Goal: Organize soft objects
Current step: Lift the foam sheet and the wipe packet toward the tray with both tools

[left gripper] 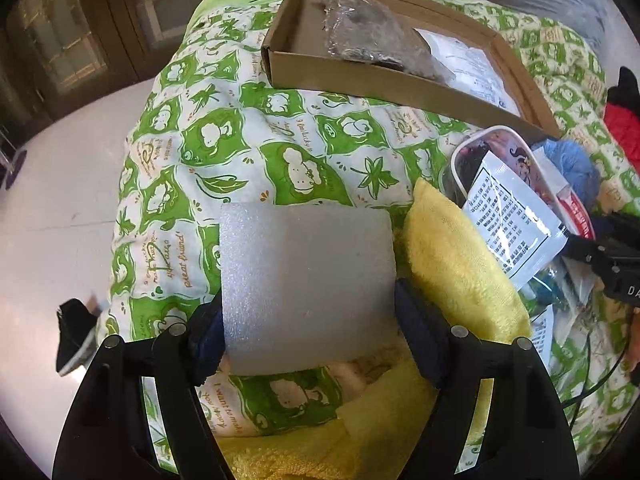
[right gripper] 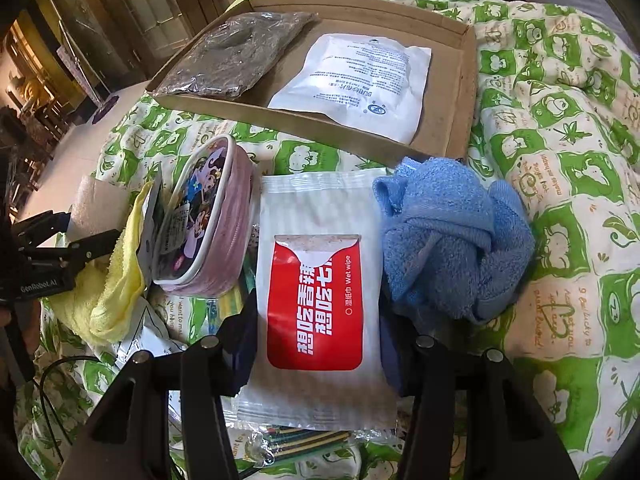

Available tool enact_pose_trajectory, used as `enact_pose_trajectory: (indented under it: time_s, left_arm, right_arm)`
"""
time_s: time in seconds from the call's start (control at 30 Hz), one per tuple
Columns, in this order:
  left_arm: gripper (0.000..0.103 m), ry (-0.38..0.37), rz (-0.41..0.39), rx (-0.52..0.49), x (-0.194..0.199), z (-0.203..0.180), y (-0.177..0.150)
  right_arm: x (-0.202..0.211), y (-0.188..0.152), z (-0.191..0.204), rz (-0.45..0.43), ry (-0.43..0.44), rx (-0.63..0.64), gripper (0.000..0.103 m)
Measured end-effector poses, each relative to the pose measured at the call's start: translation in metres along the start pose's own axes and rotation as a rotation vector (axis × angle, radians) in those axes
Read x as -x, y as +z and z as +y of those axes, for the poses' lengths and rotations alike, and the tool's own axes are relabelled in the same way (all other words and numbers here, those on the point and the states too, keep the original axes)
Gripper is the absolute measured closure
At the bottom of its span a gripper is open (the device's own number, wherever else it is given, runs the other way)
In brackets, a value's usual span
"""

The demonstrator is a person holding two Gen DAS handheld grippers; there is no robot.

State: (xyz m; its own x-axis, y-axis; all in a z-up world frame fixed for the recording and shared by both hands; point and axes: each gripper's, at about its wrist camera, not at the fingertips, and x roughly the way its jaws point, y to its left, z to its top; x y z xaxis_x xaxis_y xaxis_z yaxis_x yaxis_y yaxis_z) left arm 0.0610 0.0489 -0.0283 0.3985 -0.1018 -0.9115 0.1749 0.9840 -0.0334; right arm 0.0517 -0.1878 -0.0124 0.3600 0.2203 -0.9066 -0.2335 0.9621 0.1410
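While clamped, foam sheet (left gripper: 308,284) between left tool (left gripper: 308,320) pads.

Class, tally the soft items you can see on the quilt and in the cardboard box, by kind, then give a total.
Cloths: 2 (yellow cloth, blue cloth)
Sealed packets: 3 (wet wipe pack, white packet, dark packet)
Foam pieces: 1 (foam sheet)
Pouches: 1 (cartoon pouch)
Total: 7

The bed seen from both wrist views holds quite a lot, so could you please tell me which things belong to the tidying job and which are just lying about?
Job:
foam sheet
wet-wipe pack
cardboard tray
blue towel
yellow towel

Lying about:
quilt
black cable
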Motion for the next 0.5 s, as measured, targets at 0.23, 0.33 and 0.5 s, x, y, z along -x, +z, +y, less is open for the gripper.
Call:
enact_pose_trajectory:
  time_s: [0.23,0.33,0.5]
  left_arm:
    - [0.026,0.071,-0.035,-0.043,0.008,-0.007,0.0]
    - [0.025,0.067,-0.013,-0.053,0.001,-0.009,0.002]
    - [0.025,0.001,-0.023,0.02,0.0,0.005,0.002]
  right_arm:
    - [-0.003,0.001,0.003,-0.002,0.001,-0.002,0.051]
    - [-0.004,0.001,0.004,-0.002,0.002,-0.002,0.051]
    - [-0.004,0.002,0.003,-0.003,0.002,-0.002,0.051]
